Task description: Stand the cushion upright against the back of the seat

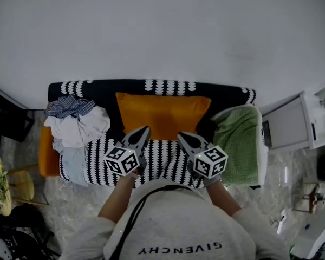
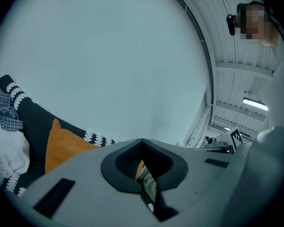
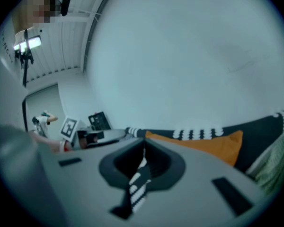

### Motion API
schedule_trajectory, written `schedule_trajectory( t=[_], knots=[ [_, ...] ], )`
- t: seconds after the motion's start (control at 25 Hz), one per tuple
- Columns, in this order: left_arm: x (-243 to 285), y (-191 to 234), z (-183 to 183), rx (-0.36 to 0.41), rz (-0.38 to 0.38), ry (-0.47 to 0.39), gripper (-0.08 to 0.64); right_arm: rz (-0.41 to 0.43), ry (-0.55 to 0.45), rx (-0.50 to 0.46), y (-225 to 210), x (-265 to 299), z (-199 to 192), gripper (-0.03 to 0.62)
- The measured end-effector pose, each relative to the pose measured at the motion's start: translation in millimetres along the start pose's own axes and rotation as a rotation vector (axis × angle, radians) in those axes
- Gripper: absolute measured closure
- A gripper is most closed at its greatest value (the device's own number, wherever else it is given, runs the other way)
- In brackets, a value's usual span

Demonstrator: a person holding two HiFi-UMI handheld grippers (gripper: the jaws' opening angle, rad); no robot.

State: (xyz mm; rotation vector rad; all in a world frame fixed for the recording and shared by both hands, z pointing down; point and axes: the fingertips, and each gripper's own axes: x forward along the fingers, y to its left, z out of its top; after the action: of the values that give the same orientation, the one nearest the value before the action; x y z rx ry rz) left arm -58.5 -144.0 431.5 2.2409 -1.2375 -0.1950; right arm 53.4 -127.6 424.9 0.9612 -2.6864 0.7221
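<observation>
Both tongs, left (image 1: 145,129) and right (image 1: 181,136), are pinched together with nothing in them, hovering over the front of the patterned sofa seat (image 1: 162,158). The orange cushion (image 1: 162,115) sits just beyond them, standing up along the backrest (image 1: 168,85). I'd call the job basically done, maybe a small straighten left at most.

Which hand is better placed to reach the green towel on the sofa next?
Probably right. The right tongs hover beside the green towel; the left tongs sit nearer the clothes pile.
</observation>
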Motion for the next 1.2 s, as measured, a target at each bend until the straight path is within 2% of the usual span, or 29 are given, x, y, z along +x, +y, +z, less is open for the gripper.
schedule_trajectory(
  t=[0.52, 1.2],
  knots=[
    [5.2, -18.8, 2.0, 0.047, -0.035, 0.002, 0.537, -0.006, -0.017, -0.007, 2.7, -3.9, 7.8, 0.572],
    [-4.0, -7.7, -14.1, 0.005, -0.021, 0.021, 0.537, 0.021, 0.036, 0.008, 17.8, 11.1, -12.2, 0.572]
  ],
)
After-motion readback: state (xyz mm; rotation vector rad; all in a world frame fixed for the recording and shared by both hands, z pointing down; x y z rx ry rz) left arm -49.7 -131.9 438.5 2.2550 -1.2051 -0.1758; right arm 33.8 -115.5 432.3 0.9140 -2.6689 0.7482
